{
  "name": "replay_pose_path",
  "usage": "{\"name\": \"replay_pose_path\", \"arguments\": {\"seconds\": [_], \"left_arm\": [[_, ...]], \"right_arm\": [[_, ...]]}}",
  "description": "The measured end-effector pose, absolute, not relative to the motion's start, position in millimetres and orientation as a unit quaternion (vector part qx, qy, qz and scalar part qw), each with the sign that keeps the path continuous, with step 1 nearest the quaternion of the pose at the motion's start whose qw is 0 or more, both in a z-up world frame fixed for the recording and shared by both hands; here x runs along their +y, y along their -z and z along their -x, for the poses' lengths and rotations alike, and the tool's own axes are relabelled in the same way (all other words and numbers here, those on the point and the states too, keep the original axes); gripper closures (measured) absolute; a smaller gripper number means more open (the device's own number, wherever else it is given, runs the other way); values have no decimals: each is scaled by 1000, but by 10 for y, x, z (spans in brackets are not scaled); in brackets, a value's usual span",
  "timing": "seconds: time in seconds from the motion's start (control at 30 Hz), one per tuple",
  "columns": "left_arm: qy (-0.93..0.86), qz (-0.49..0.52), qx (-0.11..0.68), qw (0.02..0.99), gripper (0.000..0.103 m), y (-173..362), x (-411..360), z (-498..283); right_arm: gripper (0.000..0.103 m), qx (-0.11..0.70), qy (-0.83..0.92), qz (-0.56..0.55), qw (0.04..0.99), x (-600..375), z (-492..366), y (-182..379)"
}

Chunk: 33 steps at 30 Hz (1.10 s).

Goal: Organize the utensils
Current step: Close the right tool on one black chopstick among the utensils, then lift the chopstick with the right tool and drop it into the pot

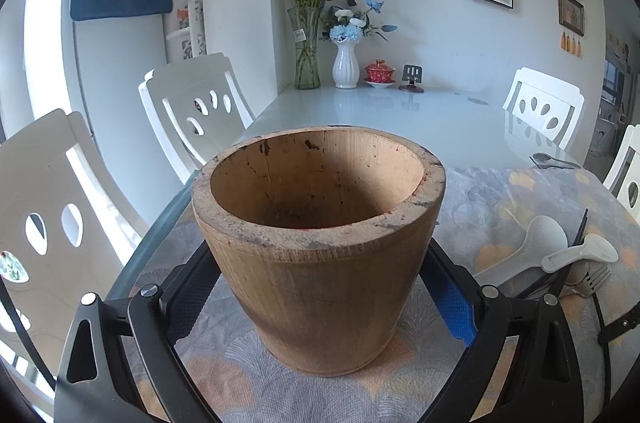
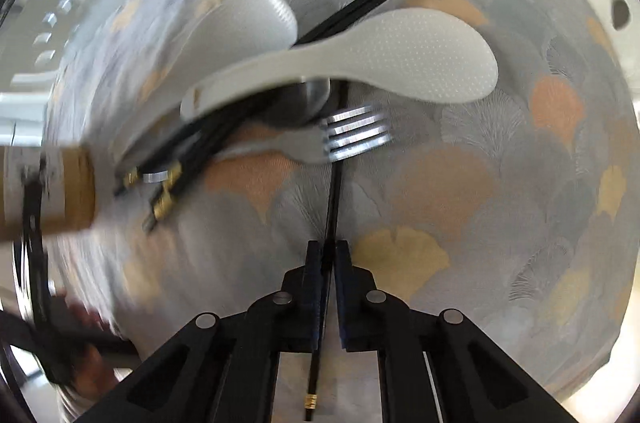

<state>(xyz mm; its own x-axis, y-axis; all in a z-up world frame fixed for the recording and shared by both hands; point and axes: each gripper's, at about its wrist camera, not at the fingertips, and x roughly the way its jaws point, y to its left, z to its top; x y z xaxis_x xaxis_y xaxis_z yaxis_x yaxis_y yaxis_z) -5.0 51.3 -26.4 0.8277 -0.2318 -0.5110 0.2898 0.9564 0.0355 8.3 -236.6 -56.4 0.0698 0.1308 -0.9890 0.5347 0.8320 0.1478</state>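
Observation:
An empty wooden pot (image 1: 320, 223) stands upright on the flowered cloth between the fingers of my left gripper (image 1: 320, 263). Both fingers lie against its sides and their tips are hidden behind it. To its right lies a pile of utensils: two white rice paddles (image 2: 400, 55), a metal fork (image 2: 352, 135), a dark spoon partly hidden under them, and several black chopsticks (image 2: 360, 7). My right gripper (image 2: 325, 247) points down over the pile, shut on one black chopstick (image 2: 334, 183). The chopstick runs between the pads, its gold-banded end toward the camera.
The cloth (image 2: 520, 183) covers the near part of a glass table (image 1: 400, 111). A lone spoon (image 1: 554, 159) lies past the cloth's far edge. Vases (image 1: 346, 63), a red lidded cup and a small stand are at the far wall. White chairs (image 1: 192, 103) surround the table.

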Motion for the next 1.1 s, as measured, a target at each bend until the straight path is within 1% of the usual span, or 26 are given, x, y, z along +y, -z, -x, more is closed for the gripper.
{"name": "replay_pose_path", "arguments": {"seconds": [0.17, 0.27, 0.4, 0.6, 0.73, 0.83, 1.1], "left_arm": [[137, -54, 260, 954, 6, 264, 519, 47], [136, -55, 259, 955, 6, 257, 533, 43], [136, -55, 259, 955, 6, 257, 532, 43], [137, -55, 259, 955, 6, 258, 533, 44], [136, -55, 259, 955, 6, 258, 536, 43], [136, -55, 259, 955, 6, 259, 535, 44], [136, -55, 259, 955, 6, 258, 535, 44]], "right_arm": [[97, 652, 155, -311, 674, -2576, 94, 608], [97, 650, 160, -301, 680, -2615, 105, 623], [98, 645, 159, -291, 689, -2394, 48, 638], [98, 641, 149, -352, 665, -2377, 473, 676], [98, 631, 120, -396, 657, -2197, 687, 693], [98, 620, 109, -384, 675, -2106, 746, 585], [98, 603, 75, -333, 721, -1987, 509, 334]]}}
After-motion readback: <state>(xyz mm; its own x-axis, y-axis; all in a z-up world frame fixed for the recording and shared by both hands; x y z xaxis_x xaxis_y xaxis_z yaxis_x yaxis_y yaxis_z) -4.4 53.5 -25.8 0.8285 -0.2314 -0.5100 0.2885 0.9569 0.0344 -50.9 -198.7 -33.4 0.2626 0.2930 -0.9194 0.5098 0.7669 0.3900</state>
